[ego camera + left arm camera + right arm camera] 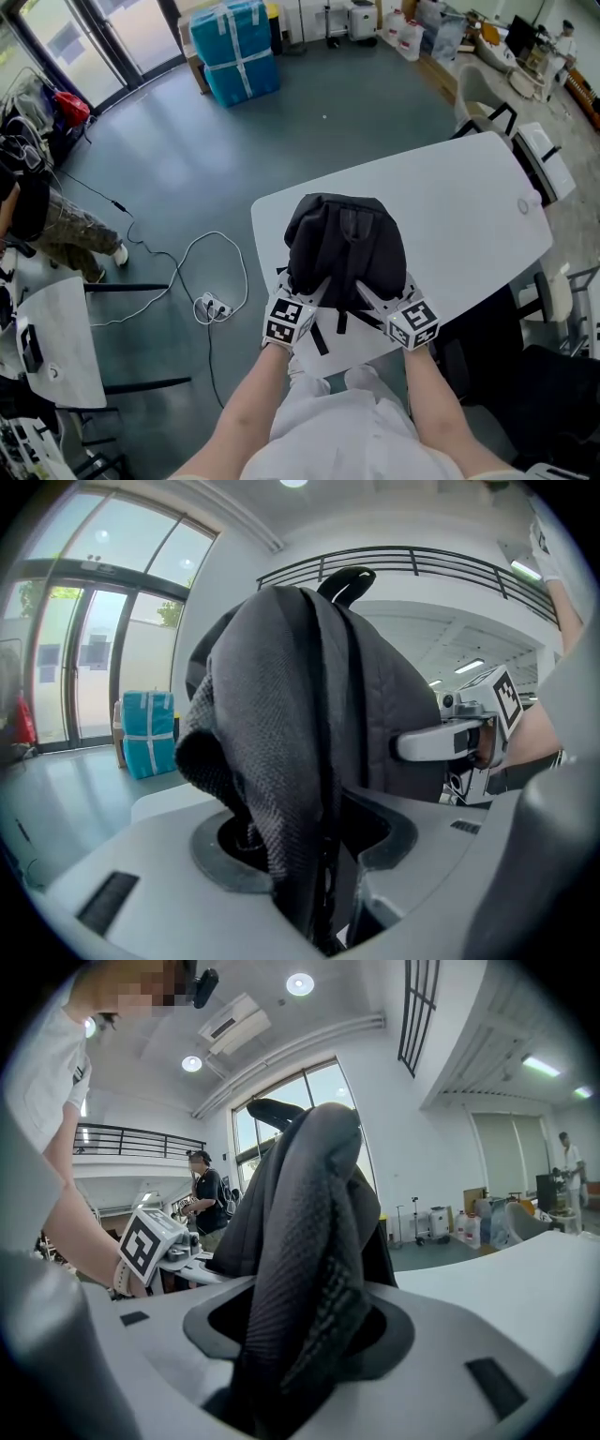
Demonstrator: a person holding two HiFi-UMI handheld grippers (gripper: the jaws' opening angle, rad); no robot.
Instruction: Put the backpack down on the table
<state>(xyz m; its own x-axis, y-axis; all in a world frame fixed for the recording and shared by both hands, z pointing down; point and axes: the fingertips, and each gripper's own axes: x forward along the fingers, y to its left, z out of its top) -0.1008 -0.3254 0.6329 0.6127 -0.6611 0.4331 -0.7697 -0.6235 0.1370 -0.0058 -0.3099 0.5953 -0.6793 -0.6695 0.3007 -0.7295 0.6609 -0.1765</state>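
A black backpack (345,244) stands upright on the near end of the white table (469,206), its shoulder straps hanging towards me. My left gripper (314,289) is at its lower left and my right gripper (372,298) at its lower right. In the left gripper view a mesh strap (281,789) hangs between the spread jaws, with a dark gap beside it. In the right gripper view the other strap (314,1269) lies loosely between wide jaws. Each gripper shows in the other's view: the right one (450,738) and the left one (178,1260).
The table's near edge runs just below the grippers. A small white disc (523,205) lies far right on the table. Chairs (487,103) stand beyond it. A cable and power strip (211,305) lie on the floor at left, by a small white table (61,337). Blue wrapped boxes (234,47) stand farther off.
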